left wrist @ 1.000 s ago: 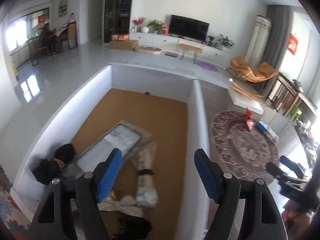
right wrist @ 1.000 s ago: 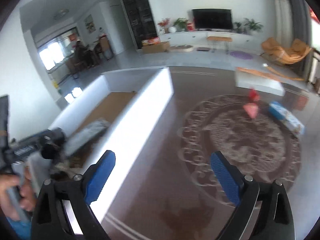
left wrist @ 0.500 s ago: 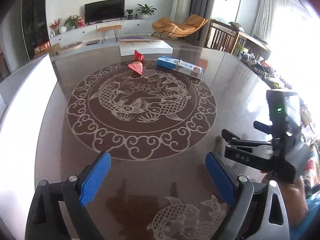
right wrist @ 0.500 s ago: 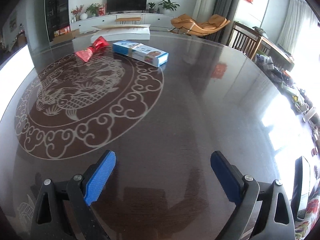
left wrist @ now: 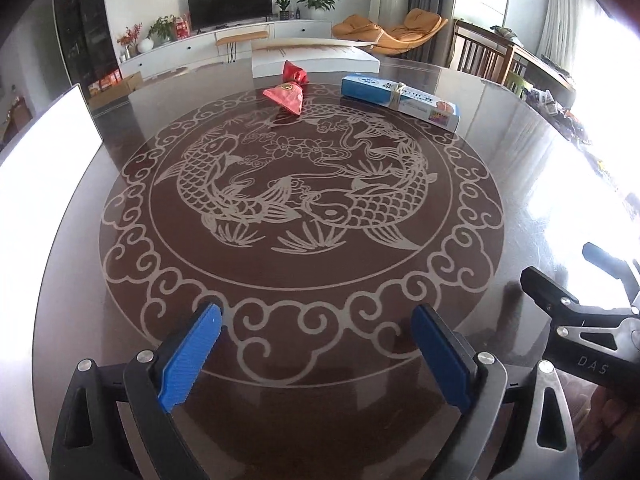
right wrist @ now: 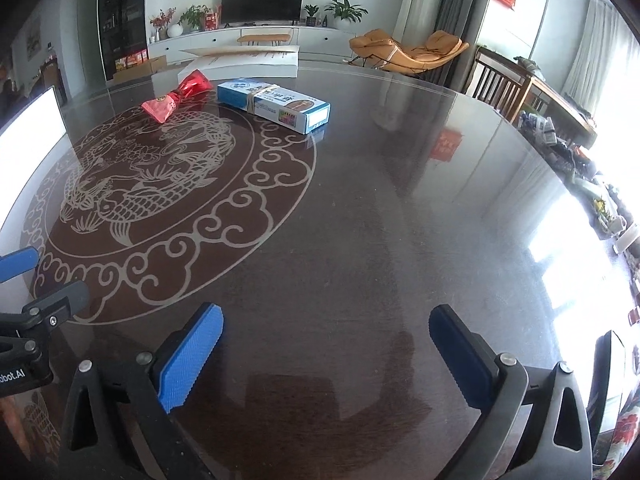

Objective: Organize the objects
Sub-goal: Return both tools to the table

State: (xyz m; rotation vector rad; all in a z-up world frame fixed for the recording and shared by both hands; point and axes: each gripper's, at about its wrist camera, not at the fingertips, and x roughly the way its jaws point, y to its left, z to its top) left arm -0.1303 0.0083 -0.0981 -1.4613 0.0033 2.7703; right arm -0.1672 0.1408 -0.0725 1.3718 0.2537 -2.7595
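Two things lie at the far side of the dark glossy surface [left wrist: 520, 168], near its rim and well apart from both of my grippers. One is a red foil packet [left wrist: 289, 92], crinkled, pinched narrow in the middle and flaring at both ends, lying on the upper edge of the pale fish medallion [left wrist: 300, 200] printed on the surface. Just beside it, to its right, is a long blue and white carton [left wrist: 400, 97], lying flat, with a thin band around its middle and a coloured picture near its nearer end. From the right wrist view the same packet [right wrist: 176, 96] and carton [right wrist: 274, 105] sit close together without touching.

My left gripper [left wrist: 316, 354] is spread wide, blue pads apart, holding nothing. My right gripper [right wrist: 324, 354] is likewise wide apart with nothing between its pads. Both hover above bare surface, the left over the medallion's scrolled border, the right over plain dark gloss.
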